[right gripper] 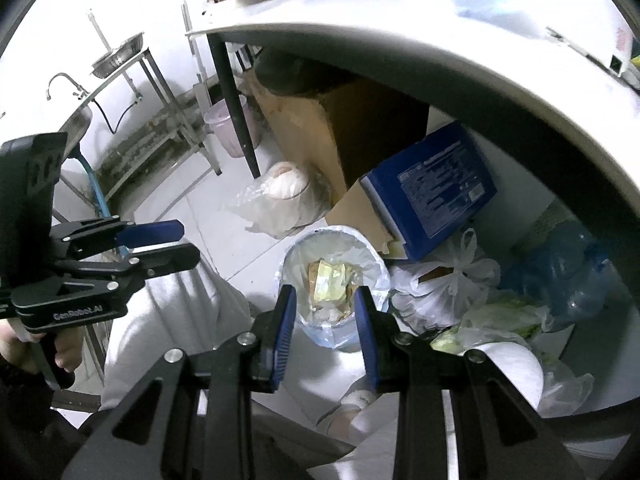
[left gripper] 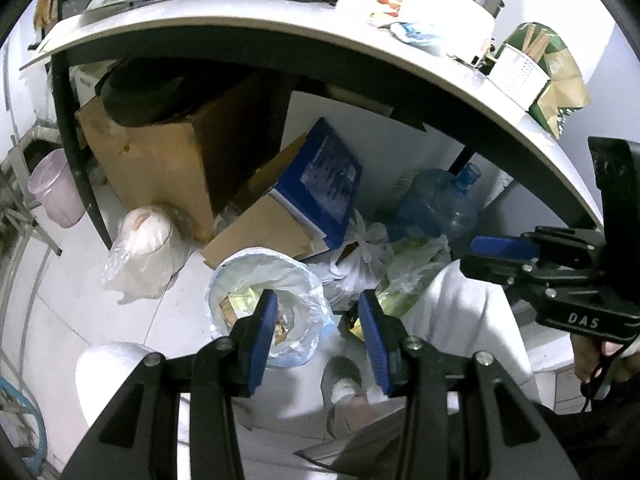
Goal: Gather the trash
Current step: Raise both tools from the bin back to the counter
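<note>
A small round bin lined with a pale plastic bag (left gripper: 256,276) stands on the floor under the table; it also shows in the right wrist view (right gripper: 298,256). Yellowish wrappers and scraps (right gripper: 332,280) lie inside it. My left gripper (left gripper: 318,336) is open and empty, held above the bin's right side. My right gripper (right gripper: 324,330) is open and empty, held above the bin's near rim. Each gripper shows in the other's view: the right one at the right edge (left gripper: 492,254), the left one at the left edge (right gripper: 176,246).
A curved white table edge (left gripper: 280,44) arches overhead. Under it lie a cardboard box (left gripper: 168,160), a blue box (left gripper: 324,184), a water jug (left gripper: 436,208), tied plastic bags (left gripper: 368,256) and a bagged white bowl (left gripper: 140,240). A pink bin (left gripper: 56,188) stands left. My legs flank the bin.
</note>
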Demonstrator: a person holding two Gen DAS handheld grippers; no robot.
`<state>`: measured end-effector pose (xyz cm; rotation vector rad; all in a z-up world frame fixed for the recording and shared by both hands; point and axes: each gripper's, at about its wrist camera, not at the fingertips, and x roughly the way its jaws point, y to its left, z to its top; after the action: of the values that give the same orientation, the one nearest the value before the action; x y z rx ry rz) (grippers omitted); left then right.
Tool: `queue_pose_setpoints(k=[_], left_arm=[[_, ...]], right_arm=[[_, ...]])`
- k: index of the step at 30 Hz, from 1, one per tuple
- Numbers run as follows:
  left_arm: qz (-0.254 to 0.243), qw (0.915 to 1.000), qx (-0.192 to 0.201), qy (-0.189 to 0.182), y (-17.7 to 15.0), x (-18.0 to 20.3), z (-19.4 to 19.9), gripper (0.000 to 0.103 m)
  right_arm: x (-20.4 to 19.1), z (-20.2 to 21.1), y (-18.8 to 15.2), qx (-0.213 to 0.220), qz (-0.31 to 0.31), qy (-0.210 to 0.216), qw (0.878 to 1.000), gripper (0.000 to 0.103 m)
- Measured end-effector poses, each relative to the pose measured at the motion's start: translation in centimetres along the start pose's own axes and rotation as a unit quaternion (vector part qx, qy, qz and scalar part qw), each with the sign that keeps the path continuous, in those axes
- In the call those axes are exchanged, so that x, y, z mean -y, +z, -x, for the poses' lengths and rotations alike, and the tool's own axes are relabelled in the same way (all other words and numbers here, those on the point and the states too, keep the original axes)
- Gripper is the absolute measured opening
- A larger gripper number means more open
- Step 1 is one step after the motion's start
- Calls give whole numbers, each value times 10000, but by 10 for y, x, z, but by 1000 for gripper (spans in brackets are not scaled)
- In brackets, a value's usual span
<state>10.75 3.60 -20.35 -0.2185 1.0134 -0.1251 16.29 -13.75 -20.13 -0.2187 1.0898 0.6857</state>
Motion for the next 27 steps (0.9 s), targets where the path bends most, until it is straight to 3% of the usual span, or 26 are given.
queue_pose_setpoints(k=[16,27], left_arm=[[-485,9981,371,8,51,40,25,42],[-956,9939,551,56,101,65,25,42]], right_arm=[[25,65,27,631,-37,79,9980,28],[65,97,47,1073,-280,-62,9938,28]])
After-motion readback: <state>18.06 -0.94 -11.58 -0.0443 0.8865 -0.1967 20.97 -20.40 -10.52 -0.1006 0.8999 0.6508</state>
